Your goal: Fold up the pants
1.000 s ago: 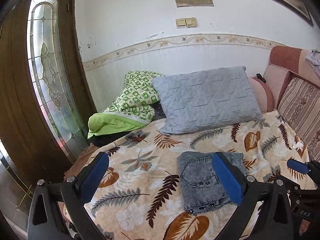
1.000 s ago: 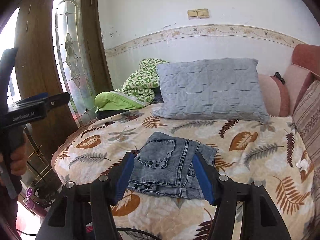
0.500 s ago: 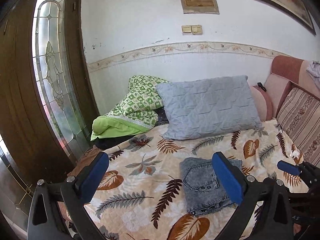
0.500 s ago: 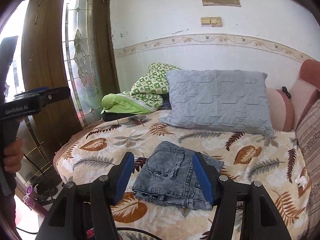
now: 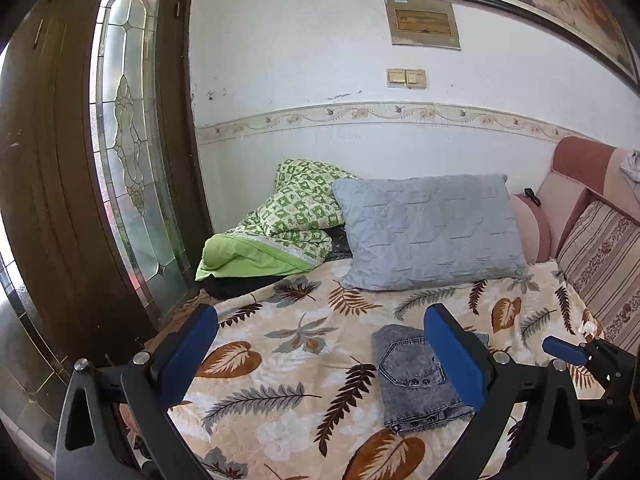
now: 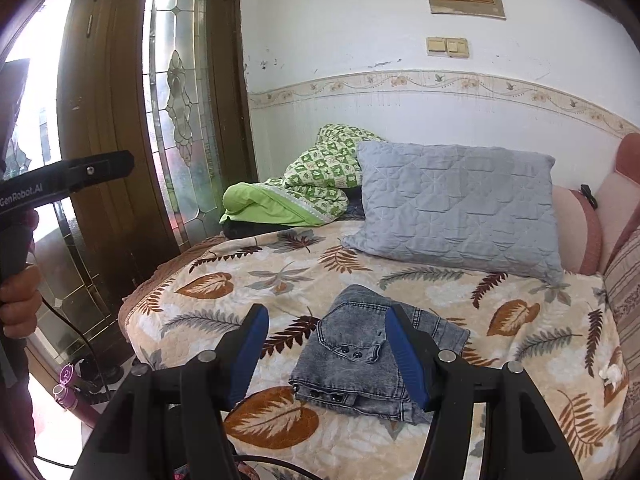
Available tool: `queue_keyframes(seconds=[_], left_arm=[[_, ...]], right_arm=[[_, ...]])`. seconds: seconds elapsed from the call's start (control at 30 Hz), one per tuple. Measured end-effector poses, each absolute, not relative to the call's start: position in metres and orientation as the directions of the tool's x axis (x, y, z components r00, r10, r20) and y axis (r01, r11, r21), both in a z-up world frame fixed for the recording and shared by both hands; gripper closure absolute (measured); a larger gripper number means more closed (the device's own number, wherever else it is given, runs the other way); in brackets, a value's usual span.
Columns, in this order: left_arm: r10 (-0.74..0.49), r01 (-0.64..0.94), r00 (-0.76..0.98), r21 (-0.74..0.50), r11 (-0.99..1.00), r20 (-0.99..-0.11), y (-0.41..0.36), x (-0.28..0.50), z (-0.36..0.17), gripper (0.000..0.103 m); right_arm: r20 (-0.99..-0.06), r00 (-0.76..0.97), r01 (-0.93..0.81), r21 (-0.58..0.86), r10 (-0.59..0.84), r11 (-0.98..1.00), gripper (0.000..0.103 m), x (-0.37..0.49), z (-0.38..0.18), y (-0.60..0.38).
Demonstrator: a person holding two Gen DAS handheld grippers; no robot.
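Both pulled back and up from a second ago: left gripper (image 5: 320, 354) spread wide with nothing in it, right gripper (image 6: 324, 350) likewise spread and empty. Looks pretty much done tbh, folded jeans (image 6: 372, 356) lying as a compact bundle near the front of the leaf-print bedspread (image 6: 280, 276). Further back, grey pillow (image 6: 460, 204), green blanket (image 6: 308, 188), then the glass-panel door (image 6: 176, 120).

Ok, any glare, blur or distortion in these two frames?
Left wrist: sharp, strong fisheye bending of the door; jeans evenly lit. Right wrist: daylight blows out the upper left beside the door, jeans crisp, dark vignette in the corners.
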State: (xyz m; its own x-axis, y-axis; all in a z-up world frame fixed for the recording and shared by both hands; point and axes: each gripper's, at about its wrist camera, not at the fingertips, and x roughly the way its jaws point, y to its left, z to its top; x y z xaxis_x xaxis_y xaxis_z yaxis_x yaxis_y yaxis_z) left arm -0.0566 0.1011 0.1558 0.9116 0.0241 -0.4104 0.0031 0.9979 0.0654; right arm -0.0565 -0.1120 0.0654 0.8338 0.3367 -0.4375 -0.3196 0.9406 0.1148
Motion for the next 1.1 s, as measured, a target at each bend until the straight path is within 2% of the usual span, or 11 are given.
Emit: queue_keyframes(seconds=[0.6, 1.1], left_arm=[[0.007, 0.029, 0.923, 0.088, 0.996, -0.384, 0.099, -0.091, 0.170, 0.000], [-0.036, 0.086, 0.910, 0.103, 0.991, -0.413, 0.073, -0.082, 0.168, 0.000]], right_arm=[[-0.397, 0.849, -0.342, 0.094, 0.350, 0.935, 0.039, -0.084, 0.082, -0.099], [-0.397, 0.857, -0.302, 0.129, 0.329, 0.944, 0.039, -0.080, 0.073, -0.121]])
